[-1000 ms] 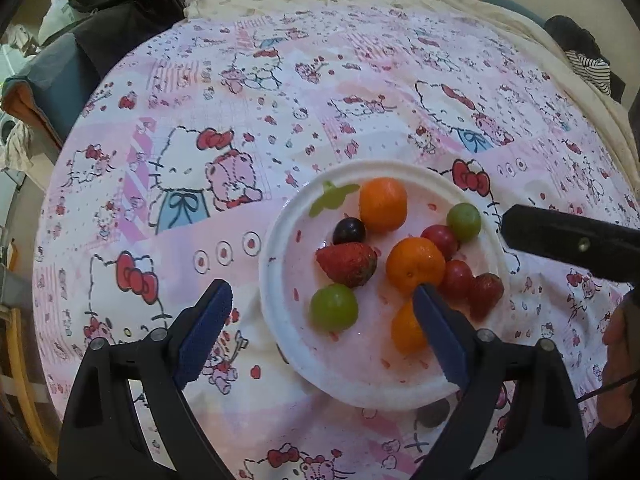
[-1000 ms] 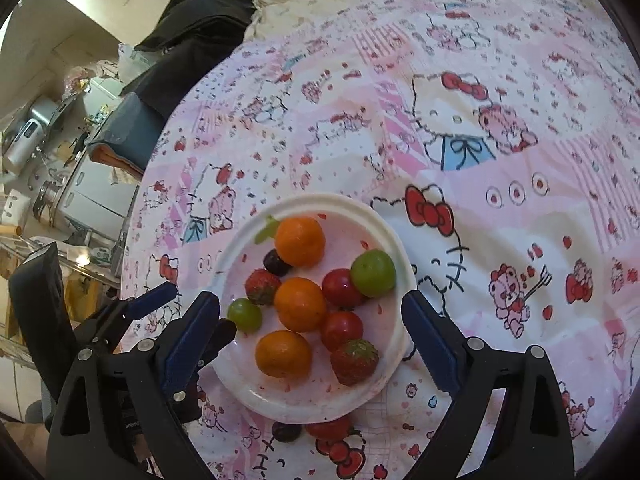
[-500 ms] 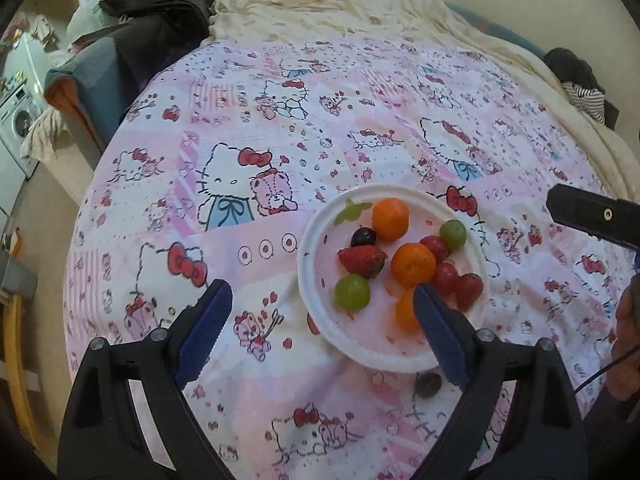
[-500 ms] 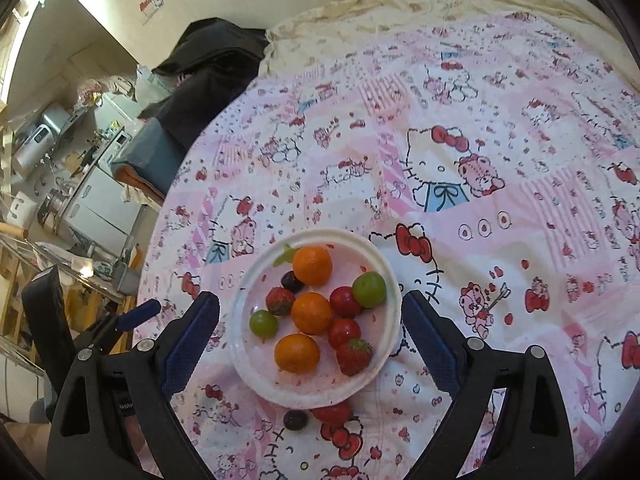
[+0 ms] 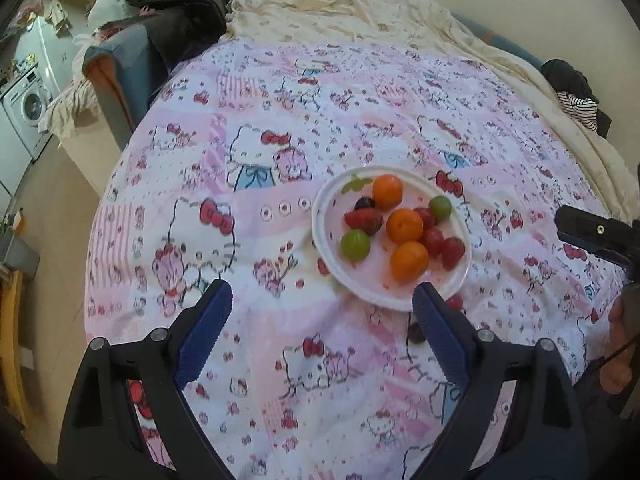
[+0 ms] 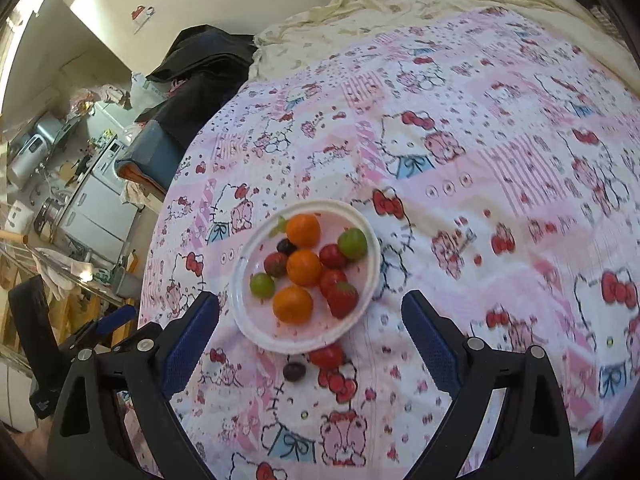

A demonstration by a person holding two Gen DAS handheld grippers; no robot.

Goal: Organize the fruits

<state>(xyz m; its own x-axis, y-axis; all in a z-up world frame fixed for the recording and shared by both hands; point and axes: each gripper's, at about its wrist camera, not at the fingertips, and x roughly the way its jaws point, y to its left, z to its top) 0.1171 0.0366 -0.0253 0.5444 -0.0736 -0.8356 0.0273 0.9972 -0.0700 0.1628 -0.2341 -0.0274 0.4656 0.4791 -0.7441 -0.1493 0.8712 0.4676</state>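
A white plate (image 5: 326,240) (image 6: 244,320) sits on a pink cartoon-print bedsheet. It holds three oranges (image 5: 406,225) (image 6: 304,267), two green grapes (image 5: 355,244) (image 6: 353,243), red tomatoes and strawberries (image 6: 343,299), and a dark grape (image 5: 365,203). A red tomato (image 6: 326,355) and a dark grape (image 6: 294,371) lie on the sheet just in front of the plate. My left gripper (image 5: 322,328) is open and empty, short of the plate. My right gripper (image 6: 310,338) is open and empty, above the plate's near edge.
Dark clothes (image 5: 176,4) and a blue cushion (image 5: 120,64) lie at the bed's far left corner. A cream blanket (image 5: 360,12) covers the far end. The bed's left edge drops to the floor (image 5: 52,208). A washing machine (image 5: 24,108) stands far left.
Both grippers have pulled back and up from the plate, which now looks smaller and farther. The tomato and dark grape beside the plate have come into view. The jaws stayed open.
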